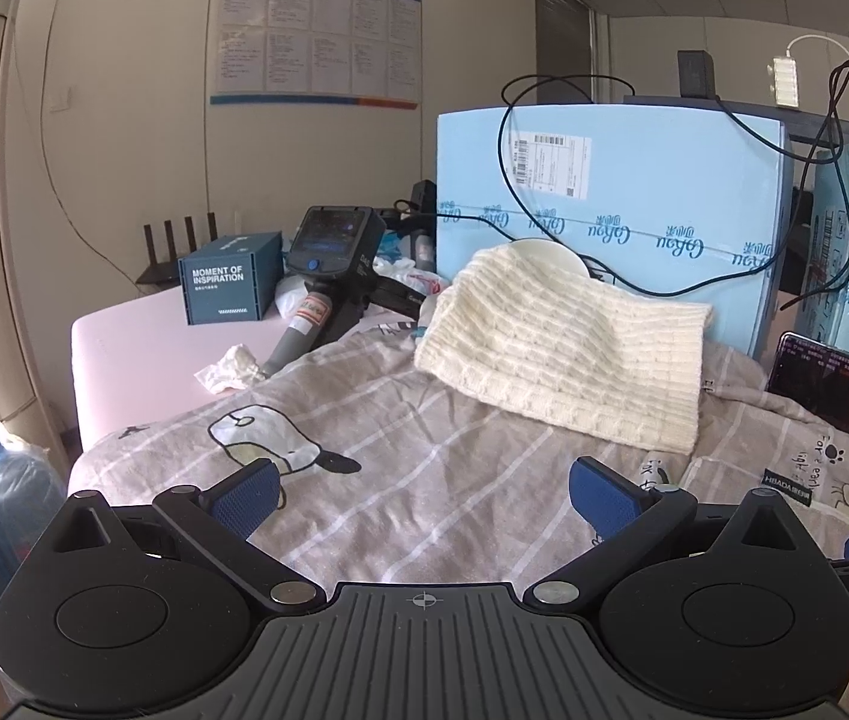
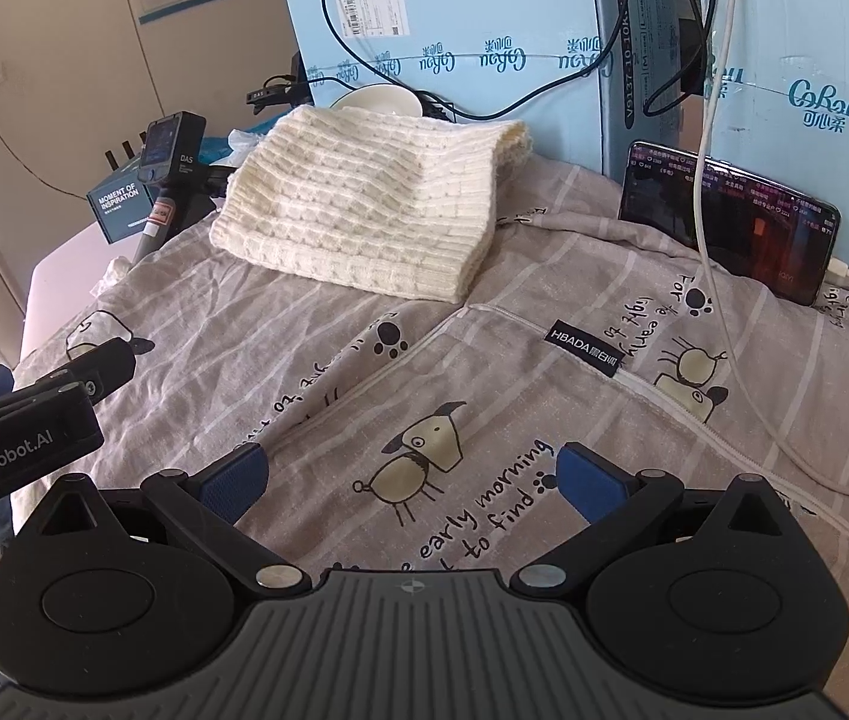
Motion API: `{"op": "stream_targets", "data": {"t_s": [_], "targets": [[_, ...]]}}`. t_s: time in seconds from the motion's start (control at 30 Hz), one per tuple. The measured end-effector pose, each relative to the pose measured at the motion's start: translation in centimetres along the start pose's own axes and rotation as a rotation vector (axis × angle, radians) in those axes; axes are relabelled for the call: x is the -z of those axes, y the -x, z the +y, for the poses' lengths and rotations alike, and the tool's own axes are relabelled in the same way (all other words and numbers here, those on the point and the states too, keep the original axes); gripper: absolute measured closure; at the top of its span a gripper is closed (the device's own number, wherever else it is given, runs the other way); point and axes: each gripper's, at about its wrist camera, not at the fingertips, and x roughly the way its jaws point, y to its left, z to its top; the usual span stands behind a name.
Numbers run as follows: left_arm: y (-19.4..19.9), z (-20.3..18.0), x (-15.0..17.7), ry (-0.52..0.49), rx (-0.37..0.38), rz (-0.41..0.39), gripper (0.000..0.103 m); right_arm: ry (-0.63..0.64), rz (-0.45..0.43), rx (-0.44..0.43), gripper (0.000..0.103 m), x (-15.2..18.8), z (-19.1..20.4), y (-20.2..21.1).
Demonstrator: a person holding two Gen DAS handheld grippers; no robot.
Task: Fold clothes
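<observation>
From my left wrist, my left claw [image 1: 424,495] hangs with its blue pads spread wide and nothing between them, low over the grey striped cartoon-print cloth [image 1: 400,420] that covers the surface. The cream ribbed knit garment [image 1: 562,354], already lying as a folded rectangle, sits ahead of this claw and a little to its right, well apart from the pads. Its long axis runs from far left to near right, with the near hem corner toward my right side. Behind it stand a pale blue cardboard carton [image 1: 652,192] draped with black cables [image 1: 514,138], a white bowl [image 1: 550,252] peeking over the knit, and a dark teal printed box [image 1: 226,288] on the pink bare part of the surface [image 1: 130,360].

From my right wrist, my right claw [image 2: 412,474] is likewise spread and empty above the cloth's dog drawing. The knit lies ahead and to the left here, so I judge neither claw clearly nearer; the left faces its broad side more squarely. A dark-screened phone [image 2: 730,222] leans on the carton at right, a white charging cable [image 2: 742,372] trailing across the cloth. The room is a plain office with a wall notice.
</observation>
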Motion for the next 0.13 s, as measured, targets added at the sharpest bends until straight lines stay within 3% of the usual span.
{"op": "stream_targets", "data": {"t_s": [0.13], "targets": [[-1.25,0.19,0.51,0.005,0.022,0.028,0.0,-0.014,0.023,0.016,0.0,0.31,-0.43,-1.2]]}}
